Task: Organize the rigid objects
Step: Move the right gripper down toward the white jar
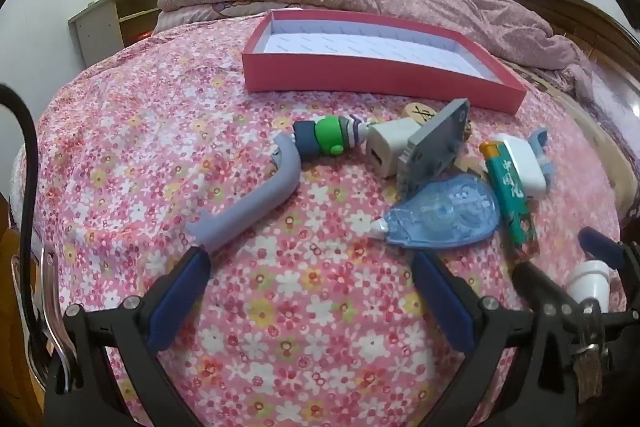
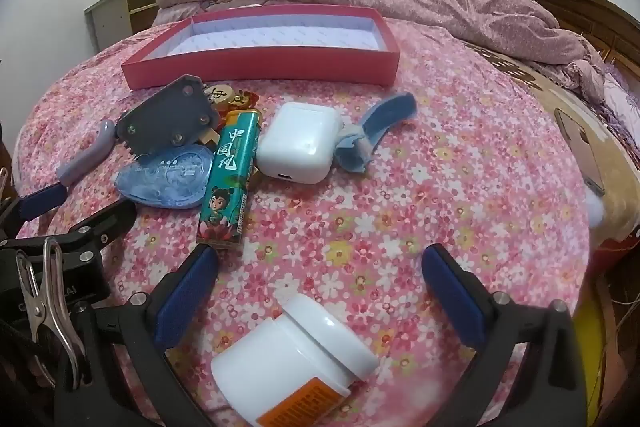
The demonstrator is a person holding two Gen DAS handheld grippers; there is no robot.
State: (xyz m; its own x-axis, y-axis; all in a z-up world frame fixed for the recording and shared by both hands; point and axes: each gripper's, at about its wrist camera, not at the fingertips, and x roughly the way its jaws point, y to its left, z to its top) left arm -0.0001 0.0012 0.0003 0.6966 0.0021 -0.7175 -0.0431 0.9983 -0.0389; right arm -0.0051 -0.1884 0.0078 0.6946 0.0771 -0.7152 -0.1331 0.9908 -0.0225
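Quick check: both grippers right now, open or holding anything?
Left gripper: open, holding nothing.
Right gripper: open, holding nothing; white jar lies between its fingers.

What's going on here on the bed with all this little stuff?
A person is holding two grippers over a flowered bedspread, about to tidy a pile of small items. Both the left gripper and right gripper are open and hold nothing. The pink tray behind the pile is empty. Still loose on the bed are a lighter, an earbud case, a tape dispenser, a charger and a white jar lying on its side, between the right fingers.
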